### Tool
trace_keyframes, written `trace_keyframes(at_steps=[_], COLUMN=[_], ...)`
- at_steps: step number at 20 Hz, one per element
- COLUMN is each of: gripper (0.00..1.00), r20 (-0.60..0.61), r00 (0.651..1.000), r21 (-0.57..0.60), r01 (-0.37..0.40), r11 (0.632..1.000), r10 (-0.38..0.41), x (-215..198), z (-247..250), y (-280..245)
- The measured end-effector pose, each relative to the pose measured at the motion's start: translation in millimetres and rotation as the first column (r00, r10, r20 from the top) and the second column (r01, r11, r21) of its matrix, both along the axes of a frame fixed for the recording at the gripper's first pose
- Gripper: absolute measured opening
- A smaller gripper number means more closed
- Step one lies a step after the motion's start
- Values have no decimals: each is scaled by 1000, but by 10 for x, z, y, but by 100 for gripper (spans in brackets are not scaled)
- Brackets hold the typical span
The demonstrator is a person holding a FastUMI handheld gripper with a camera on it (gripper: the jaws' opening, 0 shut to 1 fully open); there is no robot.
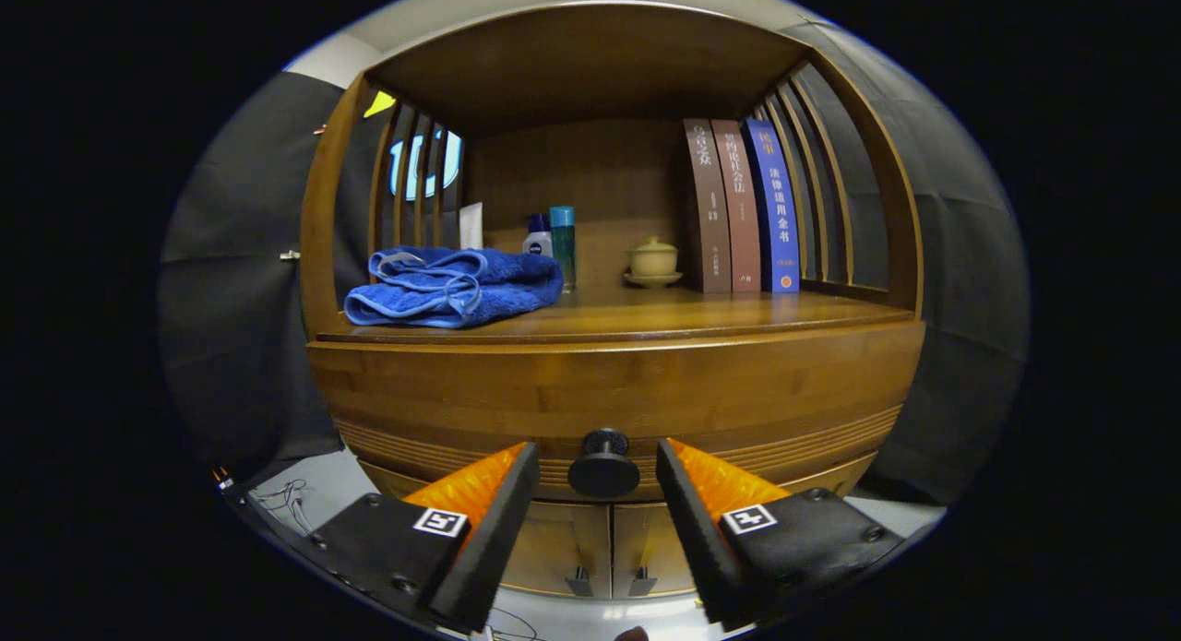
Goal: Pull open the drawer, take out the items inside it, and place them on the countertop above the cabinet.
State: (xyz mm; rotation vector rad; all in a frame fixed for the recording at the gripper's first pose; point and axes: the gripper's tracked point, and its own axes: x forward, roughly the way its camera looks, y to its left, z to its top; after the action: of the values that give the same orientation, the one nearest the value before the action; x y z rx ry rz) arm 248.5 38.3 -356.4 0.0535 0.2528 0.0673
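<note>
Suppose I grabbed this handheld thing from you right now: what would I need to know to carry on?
Tongs: open, one finger on each side of the round black drawer knob, not yet pressing on it.
Drawer: shut, so its contents are hidden.
Countertop above it already holds a folded blue towel, two small bottles, a lidded cup on a saucer and three upright books.
Done: lined up on the knob.
Left: close on the knob, pull the drawer open, lift out the items, set them on the countertop.
</note>
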Motion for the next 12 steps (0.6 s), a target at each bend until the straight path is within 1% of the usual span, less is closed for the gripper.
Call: trace_keyframes(at_steps=[2,5,6,8,9,10,11,12], gripper=[72,53,54,40,36,32,23,23], r20=[-32,-48,-39,-37,-41,-49,-46,-45], r00=[999,999,999,999,999,999,999,999], r21=[13,32,34,24,12,7,10,14], r01=[8,18,18,11,8,9,11,6], r11=[1000,999,999,1000,1000,1000,1000,1000], r10=[-7,-17,-17,-10,-7,-9,-11,-5], x=[62,106,81,119,29,75,19,-32], z=[-110,-165,-157,-137,-114,-122,-153,-147], y=[-5,-2,-18,-8,-34,-34,-39,-37])
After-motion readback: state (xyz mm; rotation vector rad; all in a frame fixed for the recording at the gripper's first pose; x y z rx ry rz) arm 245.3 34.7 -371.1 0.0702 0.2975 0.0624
